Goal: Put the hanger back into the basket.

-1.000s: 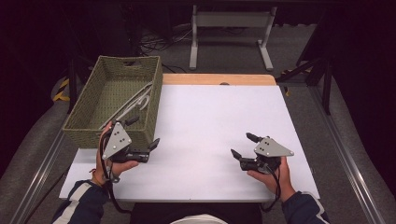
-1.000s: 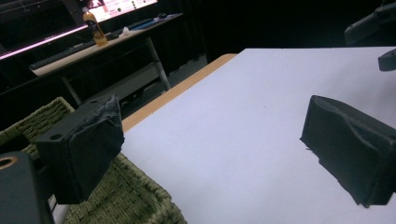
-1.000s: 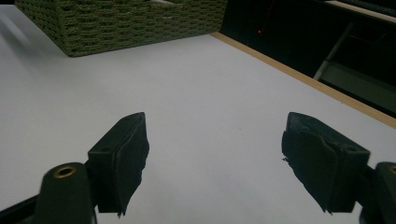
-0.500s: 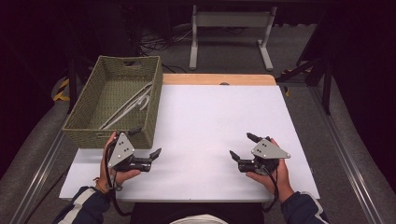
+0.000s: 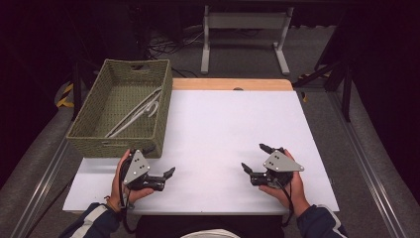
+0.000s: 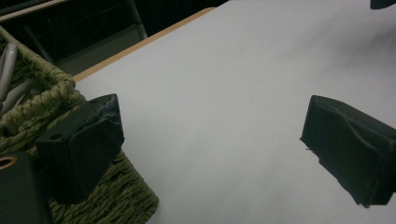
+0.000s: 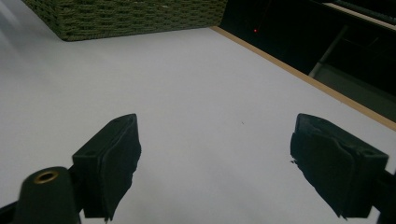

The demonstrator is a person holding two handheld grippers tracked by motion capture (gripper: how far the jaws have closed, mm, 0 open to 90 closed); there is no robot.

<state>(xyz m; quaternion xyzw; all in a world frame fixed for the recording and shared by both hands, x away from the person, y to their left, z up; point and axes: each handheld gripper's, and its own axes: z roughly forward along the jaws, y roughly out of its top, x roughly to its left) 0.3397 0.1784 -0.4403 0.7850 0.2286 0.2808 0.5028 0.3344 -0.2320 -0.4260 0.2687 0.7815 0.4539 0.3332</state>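
**Both Grippers Low Over the White Sheet, Jaws Spread**

Where the white rectangular table surface (image 5: 233, 129) fills the middle of the high view: two hand-held black grippers near the bottom edge, well apart. Left gripper (image 5: 166, 174) at lower left, held in the left hand (image 5: 124, 186), jaws spread, gripping nothing, just beside the near corner of the woven olive-green rectangular basket (image 5: 89, 141). Right gripper (image 5: 255, 158) at lower right, held in the right hand (image 5: 287, 188), jaws likewise spread wide and empty, pointing toward frame centre.

Basket at upper left of the high view, resting on the white surface, with pale thin curved rods (image 5: 138, 111) lying slantwise inside; exact kind too small to tell.

Left gripper view: basket rim (image 6: 51, 100) at left edge, right behind the left-hand jaw, bare white sheet between the two jaws. Right gripper view: basket wall (image 7: 130, 16) across the top left, white sheet between the parted jaws, light wooden table edge (image 7: 299, 74) running diagonally at right.
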